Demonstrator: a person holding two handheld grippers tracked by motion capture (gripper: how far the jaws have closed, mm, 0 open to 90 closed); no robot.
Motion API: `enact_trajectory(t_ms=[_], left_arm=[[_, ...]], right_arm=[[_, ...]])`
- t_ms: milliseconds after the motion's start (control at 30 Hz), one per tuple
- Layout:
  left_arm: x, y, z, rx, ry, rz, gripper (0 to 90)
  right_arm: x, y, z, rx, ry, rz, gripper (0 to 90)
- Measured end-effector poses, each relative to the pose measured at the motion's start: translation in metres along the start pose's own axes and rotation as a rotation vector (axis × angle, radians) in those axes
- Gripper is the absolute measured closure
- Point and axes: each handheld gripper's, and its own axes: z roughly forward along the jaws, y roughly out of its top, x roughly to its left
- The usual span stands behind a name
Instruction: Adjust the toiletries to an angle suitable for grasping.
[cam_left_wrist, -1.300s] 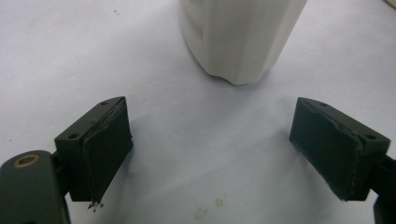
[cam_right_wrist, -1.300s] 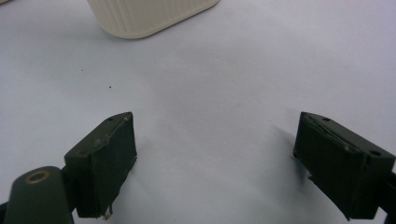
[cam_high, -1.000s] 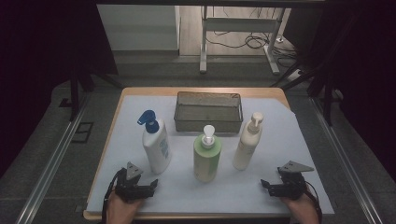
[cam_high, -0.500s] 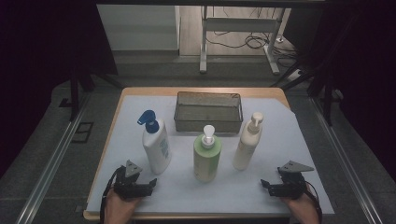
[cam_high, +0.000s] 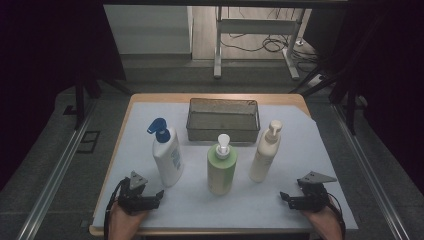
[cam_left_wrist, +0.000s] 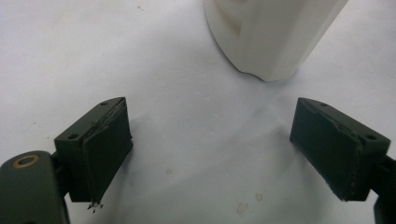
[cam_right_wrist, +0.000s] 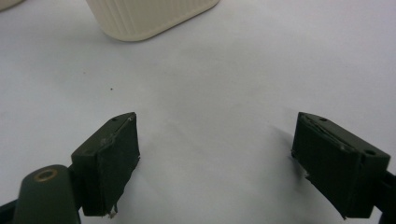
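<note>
From the high view I see three pump bottles upright on the white sheet (cam_high: 320, 150) — blue-capped bottle (cam_high: 167, 156), green bottle (cam_high: 222, 167), cream bottle (cam_high: 265, 152) — all in front of the mesh basket (cam_high: 223, 119), which looks empty. My left gripper (cam_high: 159, 194) and right gripper (cam_high: 283, 196) rest near the table's front edge. I judge nothing is packed yet.

Left gripper view — jaws apart, nothing between, the white bottle's base just ahead.

Right gripper view — jaws wide, empty, the ribbed cream base ahead.

A wooden table (cam_high: 150, 98) carries a white sheet (cam_high: 310, 150), on which stand three pump bottles (cam_high: 221, 165) and a wire basket (cam_high: 223, 120).
</note>
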Motion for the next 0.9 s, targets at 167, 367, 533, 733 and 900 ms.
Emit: enact_trajectory(t_ms=[167, 367, 533, 733, 900], left_arm=[[0.0, 0.0, 0.0, 0.0, 0.0, 0.0, 12.3], [0.0, 0.0, 0.0, 0.0, 0.001, 0.0, 12.4], [0.0, 0.0, 0.0, 0.0, 0.001, -0.002, 12.5], [0.0, 0.0, 0.0, 0.0, 0.001, -0.002, 12.5], [0.0, 0.0, 0.0, -0.001, 0.001, -0.002, 12.5]], right_arm=[[-0.001, 0.003, -0.002, -0.006, 0.016, 0.01, 14.7], [0.0, 0.009, -0.006, -0.014, 0.019, 0.005, 26.6], [0.003, 0.014, -0.009, -0.026, 0.026, -0.009, 40.1], [0.003, 0.022, -0.01, -0.034, 0.041, -0.019, 57.4], [0.0, 0.025, -0.006, -0.033, 0.075, -0.001, 73.8]])
